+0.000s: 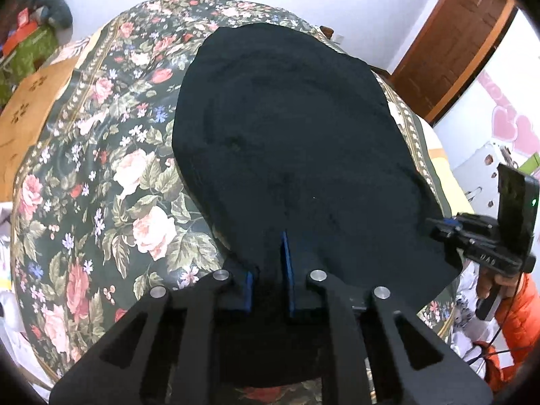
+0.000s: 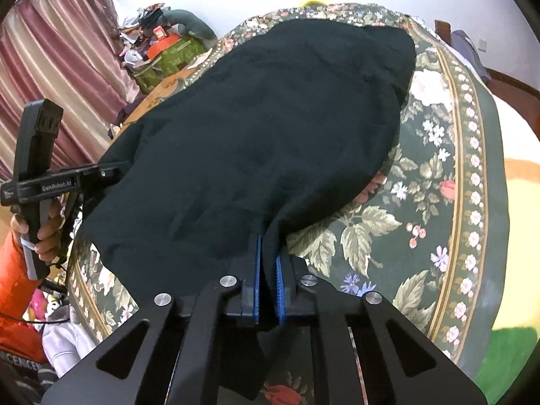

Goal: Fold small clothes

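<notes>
One dark garment [image 1: 287, 128] is present, black to very dark green, lying spread on a floral bedspread [image 1: 111, 155] that covers the one bed in view. Its near hem is raised off the cover at two corners, each taken by one gripper; the rest lies flat with shallow wrinkles. What kind of garment it is cannot be told.

Two hand-held grippers are counted. The left gripper [image 1: 270, 270] has its jaws closed on the near left corner of the garment: cloth fills the narrow gap between its two blue pads [image 1: 288, 270] and hangs below them. The right gripper [image 2: 268, 280] is clamped on the near right corner, with a fold of hem pinched between its two blue-lined pads [image 2: 279, 283] and a tail of cloth hanging beneath.

Each wrist view also shows the other device from the side, gripped by a hand [image 2: 47, 226] in an orange sleeve [image 2: 15, 270]. Two hands, two orange sleeves.

Beyond the bed: one brown cardboard box [image 1: 30, 108] at the left edge, one green box [image 2: 168, 57] with red and orange packages stacked on it, one pink striped curtain [image 2: 50, 50], one brown wooden door [image 1: 455, 33], and white walls, one bearing pink heart decorations [image 1: 509, 125].
</notes>
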Demonstrator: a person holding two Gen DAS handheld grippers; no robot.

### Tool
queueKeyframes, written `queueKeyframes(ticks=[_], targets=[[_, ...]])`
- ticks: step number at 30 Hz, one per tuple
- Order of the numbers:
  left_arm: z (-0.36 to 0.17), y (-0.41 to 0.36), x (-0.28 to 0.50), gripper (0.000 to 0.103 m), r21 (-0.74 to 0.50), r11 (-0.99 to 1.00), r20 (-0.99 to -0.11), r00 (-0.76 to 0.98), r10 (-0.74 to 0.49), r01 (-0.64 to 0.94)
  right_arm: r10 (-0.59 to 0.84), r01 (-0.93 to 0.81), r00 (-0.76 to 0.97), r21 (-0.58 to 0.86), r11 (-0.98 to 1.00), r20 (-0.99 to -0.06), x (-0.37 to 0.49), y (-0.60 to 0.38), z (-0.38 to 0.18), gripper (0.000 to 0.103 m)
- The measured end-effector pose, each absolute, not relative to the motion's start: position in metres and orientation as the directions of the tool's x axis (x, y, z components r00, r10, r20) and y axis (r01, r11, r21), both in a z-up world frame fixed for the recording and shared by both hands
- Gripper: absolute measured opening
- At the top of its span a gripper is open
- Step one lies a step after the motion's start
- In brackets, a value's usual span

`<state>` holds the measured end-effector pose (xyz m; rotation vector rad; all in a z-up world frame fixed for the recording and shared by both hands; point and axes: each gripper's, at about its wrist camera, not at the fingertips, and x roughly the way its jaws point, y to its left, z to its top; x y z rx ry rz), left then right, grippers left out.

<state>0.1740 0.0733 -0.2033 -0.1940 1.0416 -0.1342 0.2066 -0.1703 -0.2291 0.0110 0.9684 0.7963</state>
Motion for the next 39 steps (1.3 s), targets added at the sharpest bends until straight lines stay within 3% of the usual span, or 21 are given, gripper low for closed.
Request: queueKeyframes(ticks=[12, 23, 32, 39], targets=[[-0.149, 0.056, 0.185, 0.012, -0.24, 0.967, -0.789, 0.563, -0.246, 0.085, 0.642, -0.631, 0.403, 0.309, 0.711, -0.653, 0.217, -0.182, -0.186, 0.005], [-0.096, 0.06, 0.279, 0.012, -0.328, 0.941, -0.747, 0.589, -0.308, 0.076, 0.629, -0.632, 0.499, 0.247, 0.735, -0.596, 0.282, -0.182, -0.139, 0.005], [-0.151, 0.103, 0.382, 0.012, -0.328, 0.943, -0.816, 0.521, -0.251, -0.059, 0.59, -0.562, 0.463, 0.296, 0.772, -0.661, 0.383, -0.164, -0.168, 0.005], [-0.205, 0.11, 0.416, 0.018, -0.269, 0.963, -0.849, 0.477, -0.225, -0.025, 0.545, -0.543, 0.434, 0.275, 0.794, -0.718, 0.419, -0.156, -0.212, 0.005]])
